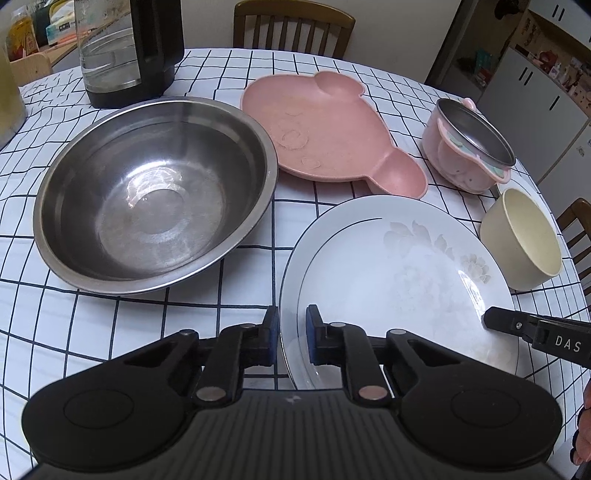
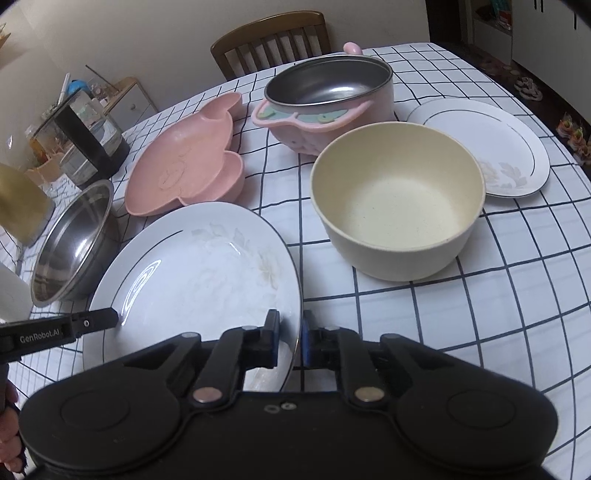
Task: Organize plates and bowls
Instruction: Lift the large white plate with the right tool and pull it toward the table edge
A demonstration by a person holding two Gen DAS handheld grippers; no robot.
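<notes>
A large white floral plate (image 1: 388,273) lies near the table's front; it also shows in the right wrist view (image 2: 199,273). My left gripper (image 1: 291,325) straddles its left rim, one finger on each side, nearly closed on it. My right gripper (image 2: 290,332) straddles its right rim the same way; its finger (image 1: 498,319) shows over the plate in the left view. A steel bowl (image 1: 155,192) sits left, a pink divided plate (image 1: 332,133) behind, a pink steel-lined bowl (image 2: 332,103), a cream bowl (image 2: 397,199) and a second white plate (image 2: 491,147) to the right.
A glass kettle on a black base (image 1: 125,51) stands at the back left of the checked tablecloth (image 1: 184,317). Wooden chairs (image 1: 291,26) stand behind and right of the table. A yellowish container (image 2: 18,199) sits at the left edge.
</notes>
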